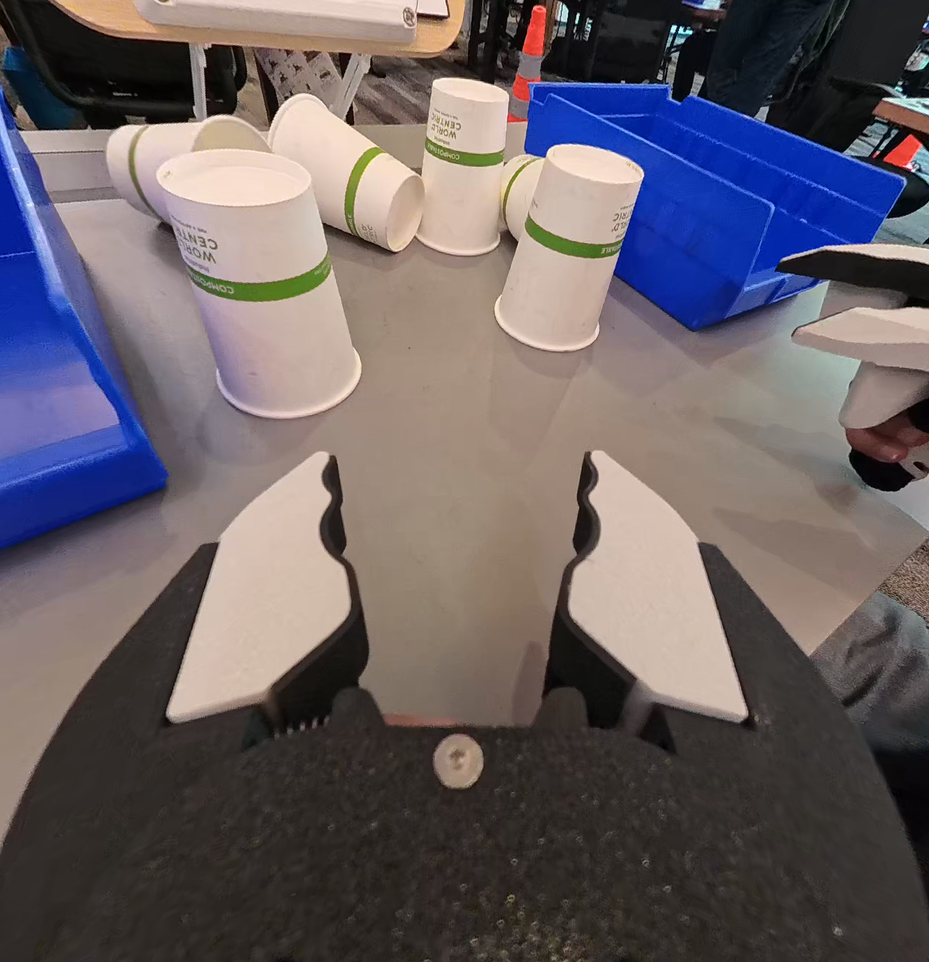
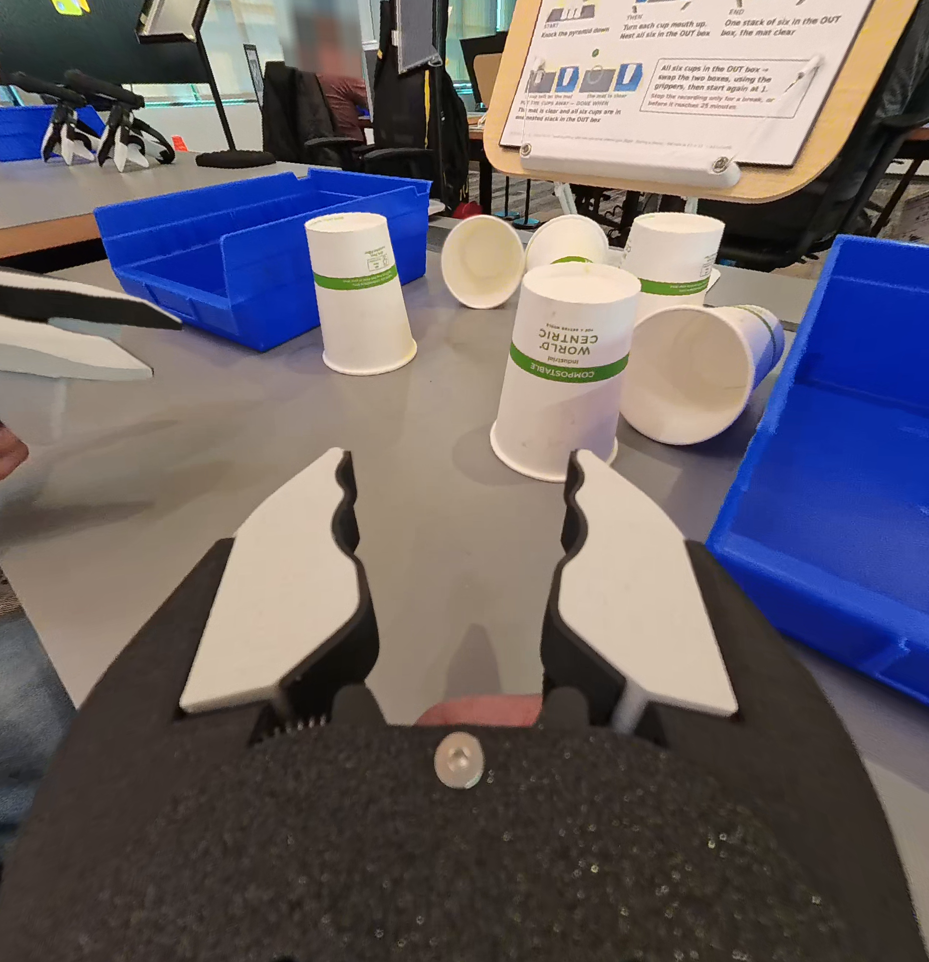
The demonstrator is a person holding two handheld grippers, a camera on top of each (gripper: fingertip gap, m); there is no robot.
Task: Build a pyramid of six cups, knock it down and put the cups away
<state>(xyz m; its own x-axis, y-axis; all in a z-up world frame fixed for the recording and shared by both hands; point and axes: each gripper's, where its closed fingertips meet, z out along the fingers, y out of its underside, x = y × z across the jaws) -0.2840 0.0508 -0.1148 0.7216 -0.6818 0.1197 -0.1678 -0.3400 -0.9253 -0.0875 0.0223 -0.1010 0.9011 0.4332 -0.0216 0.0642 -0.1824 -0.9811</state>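
With both jaws spread wide and empty, the left gripper (image 1: 460,500) and right gripper (image 2: 460,494) face six scattered cups (image 2: 566,364) beside the blue bin (image 2: 842,468); a careless nudge could roll toppled ones off the table (image 1: 452,390).

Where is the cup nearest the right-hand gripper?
In the right wrist view, that cup stands upside down on the grey table, just beyond the open right gripper, with a tipped cup lying on its right.

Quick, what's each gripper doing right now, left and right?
Left gripper: open, holding nothing.
Right gripper: open, holding nothing.
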